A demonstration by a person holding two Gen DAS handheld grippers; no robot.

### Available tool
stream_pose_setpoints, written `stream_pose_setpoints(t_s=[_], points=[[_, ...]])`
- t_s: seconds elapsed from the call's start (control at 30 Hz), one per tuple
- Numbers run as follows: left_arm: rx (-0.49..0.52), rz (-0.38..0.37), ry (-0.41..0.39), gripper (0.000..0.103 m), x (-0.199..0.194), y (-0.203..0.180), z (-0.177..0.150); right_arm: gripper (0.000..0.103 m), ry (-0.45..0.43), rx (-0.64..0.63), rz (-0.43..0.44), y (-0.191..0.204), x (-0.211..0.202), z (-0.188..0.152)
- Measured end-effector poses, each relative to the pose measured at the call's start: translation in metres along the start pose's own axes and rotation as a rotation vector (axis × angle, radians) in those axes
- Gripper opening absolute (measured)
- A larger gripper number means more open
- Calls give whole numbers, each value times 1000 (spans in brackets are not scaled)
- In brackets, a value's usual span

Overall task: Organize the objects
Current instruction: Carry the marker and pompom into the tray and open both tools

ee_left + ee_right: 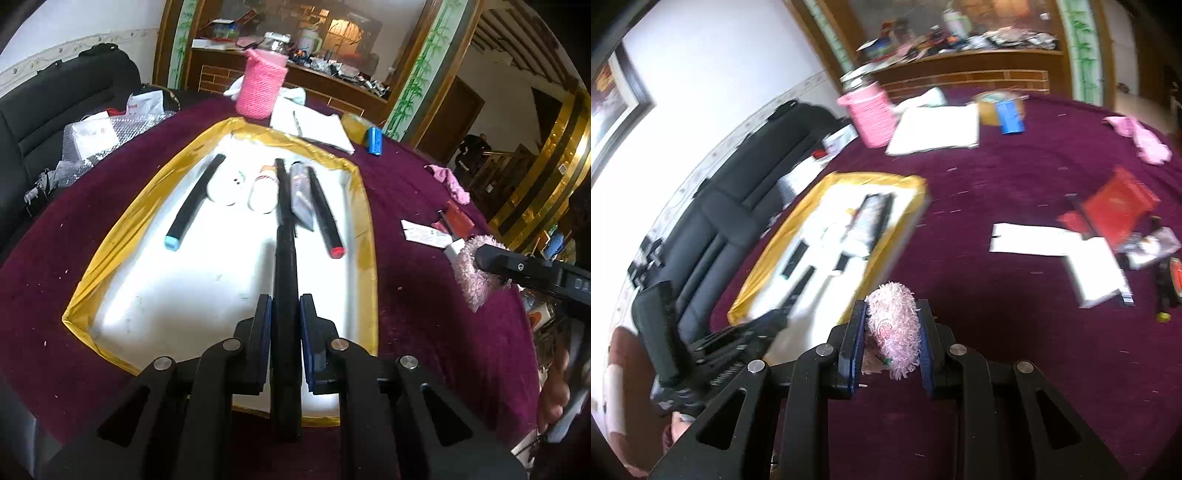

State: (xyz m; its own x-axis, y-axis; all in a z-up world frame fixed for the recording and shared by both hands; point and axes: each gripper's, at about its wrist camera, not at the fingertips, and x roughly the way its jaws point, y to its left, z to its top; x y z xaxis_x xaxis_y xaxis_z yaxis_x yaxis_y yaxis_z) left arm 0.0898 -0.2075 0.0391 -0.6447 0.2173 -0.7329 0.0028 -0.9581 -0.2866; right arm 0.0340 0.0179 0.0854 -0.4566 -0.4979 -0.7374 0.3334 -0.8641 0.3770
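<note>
Gripping a slim black marker (286, 266) in left gripper (285, 314); clamping fluffy pink sock (895, 328) in right gripper (892, 325).

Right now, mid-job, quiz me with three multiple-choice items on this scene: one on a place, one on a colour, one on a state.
1. Where does the marker with the light blue cap lie?
A. On the white paper by the pink knitted cup
B. In the gold-rimmed tray
C. On the black sofa

2. What colour is the cloth on the table?
A. Dark purple
B. Green
C. Grey

3. What is the right tool doing?
A. Standing open over the tray
B. Gripping a black marker
C. Gripping a fluffy pink item

Answers: 1 B, the marker rests on the tray's white floor, left of the other items. 2 A, the purple cloth surrounds the tray. 3 C, the pink fluff sits clamped between its blue pads, while the left tool holds the black marker.
</note>
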Motion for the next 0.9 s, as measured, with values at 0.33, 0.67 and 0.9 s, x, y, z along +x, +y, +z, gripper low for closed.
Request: stream_pose_setpoints(t_s=[0.33, 0.67, 0.9], points=[[11, 29, 97, 13, 32, 12, 26, 23, 80, -132, -21, 69, 71, 19], [21, 42, 143, 12, 56, 16, 38, 23, 194, -157, -121, 73, 129, 26], [-1, 24, 131, 13, 56, 21, 38, 23, 223, -151, -147, 65, 143, 33]])
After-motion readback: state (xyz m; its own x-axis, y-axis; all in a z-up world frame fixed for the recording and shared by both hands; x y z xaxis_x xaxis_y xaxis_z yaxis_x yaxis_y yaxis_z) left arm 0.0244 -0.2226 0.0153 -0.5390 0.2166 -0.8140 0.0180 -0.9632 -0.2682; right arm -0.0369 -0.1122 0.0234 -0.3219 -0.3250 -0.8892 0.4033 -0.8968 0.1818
